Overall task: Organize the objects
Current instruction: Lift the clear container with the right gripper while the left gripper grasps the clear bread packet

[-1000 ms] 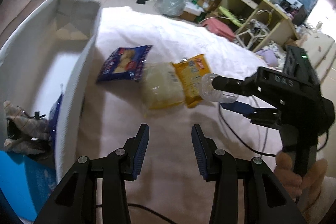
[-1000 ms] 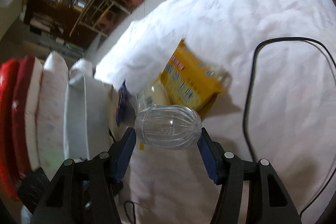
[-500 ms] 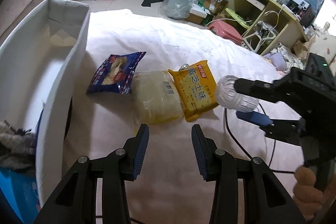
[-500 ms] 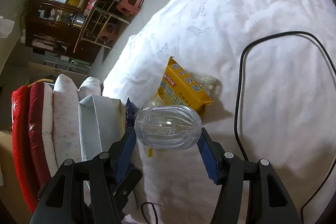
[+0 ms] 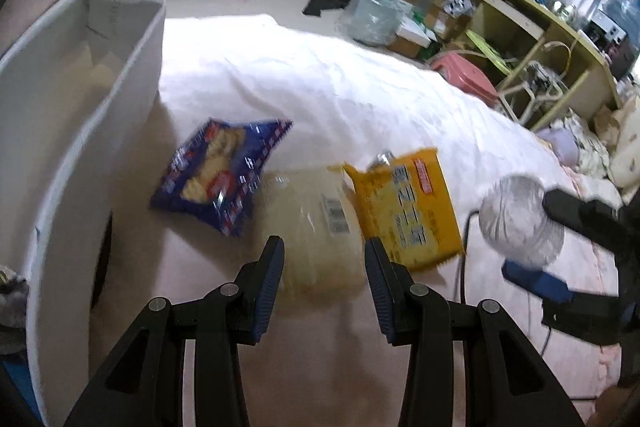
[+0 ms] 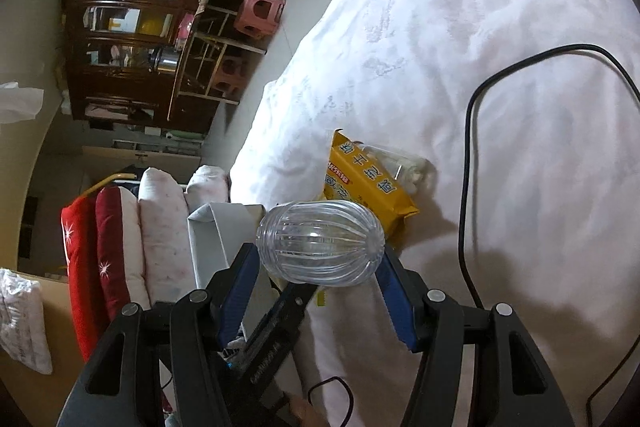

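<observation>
We hold a clear ribbed bottle (image 6: 320, 242) in our right gripper (image 6: 318, 267), its two blue pads pinching the bottle's sides, and the bottle is lifted above the white bedsheet (image 6: 500, 47). In the left wrist view that bottle (image 5: 520, 221) sits at about 3 o'clock, off the sheet. Our left gripper (image 5: 323, 285) has its fingers spread with nothing between them, poised over a pale translucent packet (image 5: 316, 227) that lies on the sheet. Touching that packet at 2 o'clock is a yellow snack packet (image 5: 404, 205), and at 10 o'clock a blue snack packet (image 5: 222, 177); the three overlap at their edges. A white fabric box (image 5: 80, 131) stands at 9 o'clock, just beside the blue packet. A black cable (image 6: 468, 167) loops over the sheet at 3 o'clock from the yellow packet in the right wrist view.
</observation>
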The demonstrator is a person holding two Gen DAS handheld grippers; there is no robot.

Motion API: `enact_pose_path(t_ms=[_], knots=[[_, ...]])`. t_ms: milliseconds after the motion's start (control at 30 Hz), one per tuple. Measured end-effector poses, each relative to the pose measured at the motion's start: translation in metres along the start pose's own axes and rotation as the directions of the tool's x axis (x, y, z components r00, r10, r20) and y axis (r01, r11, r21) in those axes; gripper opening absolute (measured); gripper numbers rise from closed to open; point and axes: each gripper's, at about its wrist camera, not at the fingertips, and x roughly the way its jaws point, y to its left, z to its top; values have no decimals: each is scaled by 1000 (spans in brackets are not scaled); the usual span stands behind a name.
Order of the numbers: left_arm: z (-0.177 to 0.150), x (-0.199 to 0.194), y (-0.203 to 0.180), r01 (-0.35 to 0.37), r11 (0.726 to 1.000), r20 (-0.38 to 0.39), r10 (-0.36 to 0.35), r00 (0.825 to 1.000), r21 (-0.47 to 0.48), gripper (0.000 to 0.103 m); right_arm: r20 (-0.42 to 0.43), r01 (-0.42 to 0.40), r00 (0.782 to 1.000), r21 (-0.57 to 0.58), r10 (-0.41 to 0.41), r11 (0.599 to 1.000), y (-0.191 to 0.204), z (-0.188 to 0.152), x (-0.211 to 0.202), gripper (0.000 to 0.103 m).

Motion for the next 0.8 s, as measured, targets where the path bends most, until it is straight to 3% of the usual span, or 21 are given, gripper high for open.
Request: enact_pose_path(t_ms=[67, 167, 333, 700, 800], knots=[[3, 3, -2, -26, 1000, 11, 26, 1000, 10, 43, -5, 6, 1000, -2, -6, 1000, 0, 0, 4, 58], [8, 20, -2, -86, 996, -32, 86, 996, 11, 46, -25, 1, 1000, 7, -1, 1000, -3, 2, 10, 58], [9, 32, -2, -132, 991, -49, 131, 990, -15, 71, -36, 5, 999, 10, -5, 1000, -7, 4, 15, 58], [4, 41, -4, -145, 989, -96, 142, 985, -24, 76, -54, 2, 999, 22, -1, 1000, -12, 4, 22, 58], [0, 36, -6, -116, 993, -101, 116, 988, 2, 65, -62, 4, 998, 20, -3, 1000, -12, 4, 24, 58]])
